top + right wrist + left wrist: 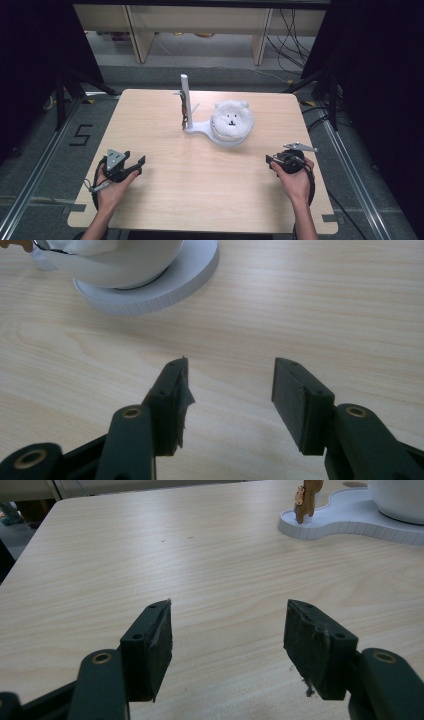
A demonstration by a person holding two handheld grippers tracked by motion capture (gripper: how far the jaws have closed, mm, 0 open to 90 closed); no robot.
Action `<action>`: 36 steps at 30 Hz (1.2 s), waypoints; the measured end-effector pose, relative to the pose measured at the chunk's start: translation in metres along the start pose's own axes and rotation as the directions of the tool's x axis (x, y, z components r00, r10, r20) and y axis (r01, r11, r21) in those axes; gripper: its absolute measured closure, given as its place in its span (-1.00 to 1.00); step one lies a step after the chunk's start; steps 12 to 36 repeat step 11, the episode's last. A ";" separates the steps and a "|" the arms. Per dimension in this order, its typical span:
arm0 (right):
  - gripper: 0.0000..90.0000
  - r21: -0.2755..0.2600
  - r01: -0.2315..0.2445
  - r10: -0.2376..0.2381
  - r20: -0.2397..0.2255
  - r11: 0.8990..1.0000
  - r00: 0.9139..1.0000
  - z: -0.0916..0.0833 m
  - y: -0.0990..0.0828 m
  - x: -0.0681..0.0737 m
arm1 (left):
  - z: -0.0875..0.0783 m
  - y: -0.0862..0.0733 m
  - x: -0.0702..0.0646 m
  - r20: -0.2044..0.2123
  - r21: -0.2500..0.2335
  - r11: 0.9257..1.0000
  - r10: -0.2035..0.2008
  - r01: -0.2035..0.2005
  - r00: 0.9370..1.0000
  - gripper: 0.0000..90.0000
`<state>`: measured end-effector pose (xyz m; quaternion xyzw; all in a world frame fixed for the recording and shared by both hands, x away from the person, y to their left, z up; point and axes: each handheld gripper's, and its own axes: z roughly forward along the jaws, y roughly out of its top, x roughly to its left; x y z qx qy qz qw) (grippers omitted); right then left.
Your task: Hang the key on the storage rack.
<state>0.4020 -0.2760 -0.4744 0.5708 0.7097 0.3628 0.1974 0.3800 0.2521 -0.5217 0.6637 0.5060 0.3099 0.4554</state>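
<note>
High view: I look down on a pale wooden table (165,200). Near its far middle stands a white stand (200,129) with an upright post (184,95) at its left and a round platform at its right. On the platform sits a white fluffy bear-faced bowl cover (231,120), its small black eyes and nose facing me. Something small and brown hangs against the post; I cannot tell what it is.

My left gripper (134,164) rests low near the table's front left, held in a hand, jaws spread with nothing between them. My right gripper (272,160) sits near the front right, also spread and empty. Both are well apart from the stand.

From the left gripper view, the stand's base lies ahead to the upper right. From the right gripper view, the round platform lies ahead to the upper left.
</note>
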 end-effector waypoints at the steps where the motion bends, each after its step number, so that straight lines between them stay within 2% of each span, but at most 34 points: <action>1: 0.11 -0.008 0.004 -0.004 -0.026 1.000 1.000 0.001 -0.001 -0.001 | 0.000 -0.001 0.000 -0.001 -0.005 1.000 -0.002 0.002 1.000 -0.21; 4: 0.11 -0.009 0.001 -0.001 -0.022 1.000 1.000 0.001 -0.001 -0.001 | -0.002 -0.003 -0.001 -0.001 -0.035 0.999 0.004 -0.004 1.000 -0.21; 10: 0.11 -0.014 0.002 -0.002 -0.011 1.000 1.000 0.000 -0.002 -0.003 | -0.003 -0.004 -0.003 -0.003 -0.056 0.998 0.019 -0.019 1.000 -0.21; 36: 0.11 -0.016 -0.003 0.003 -0.010 1.000 1.000 0.000 -0.002 -0.003 | -0.003 -0.004 -0.003 -0.003 -0.056 0.998 0.023 -0.023 1.000 -0.21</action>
